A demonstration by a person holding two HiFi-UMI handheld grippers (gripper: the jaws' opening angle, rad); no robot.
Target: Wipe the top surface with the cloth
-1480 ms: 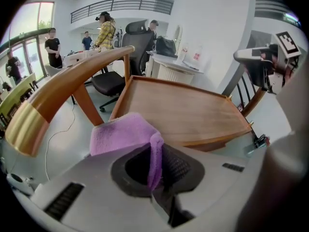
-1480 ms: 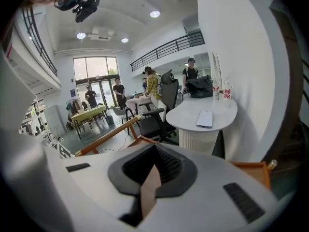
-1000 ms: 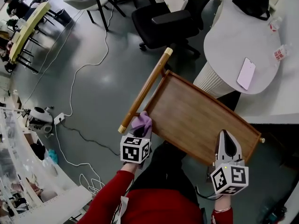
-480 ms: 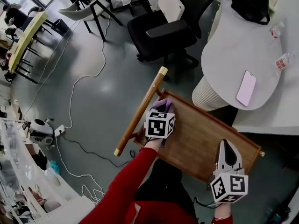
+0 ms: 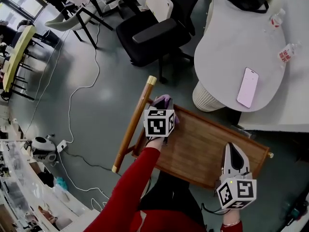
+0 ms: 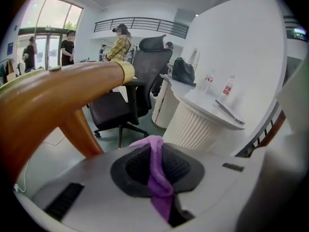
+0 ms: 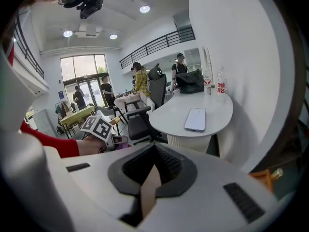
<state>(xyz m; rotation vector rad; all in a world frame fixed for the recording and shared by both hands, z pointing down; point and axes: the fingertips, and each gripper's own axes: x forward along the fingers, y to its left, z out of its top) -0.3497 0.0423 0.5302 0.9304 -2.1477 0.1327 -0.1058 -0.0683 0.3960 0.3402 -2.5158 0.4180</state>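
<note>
My left tool (image 6: 155, 153) is pinched on the purple cloth (image 5: 162, 101), a fold of it running up between the pressed jaws. The cloth sits on the wooden top (image 5: 207, 144) at the top's far left corner, just inside the rim and right beside the wooden handle bar (image 5: 133, 129) along the top's left end.

From that corner nearly the whole board lies to the right and toward me. Its long axis runs from the handle end to the end nearest my right tool (image 5: 235, 153), so I judge the coming stroke goes along the grain, away from the handle.

My right tool is at the top's near right edge, well apart from the cloth. Its jaws are closed on a thin tan strip, which I take to be the top's near rim, held to steady it. The left tool is the one that wipes.

Nothing lies on the wooden top itself; only its raised rim and my right tool limit the sweep. Beyond the top's far edge stands a white worktop (image 5: 227, 37) with a phone (image 5: 247, 87) on it, and beyond the far left corner an office chair (image 5: 154, 30).
</note>
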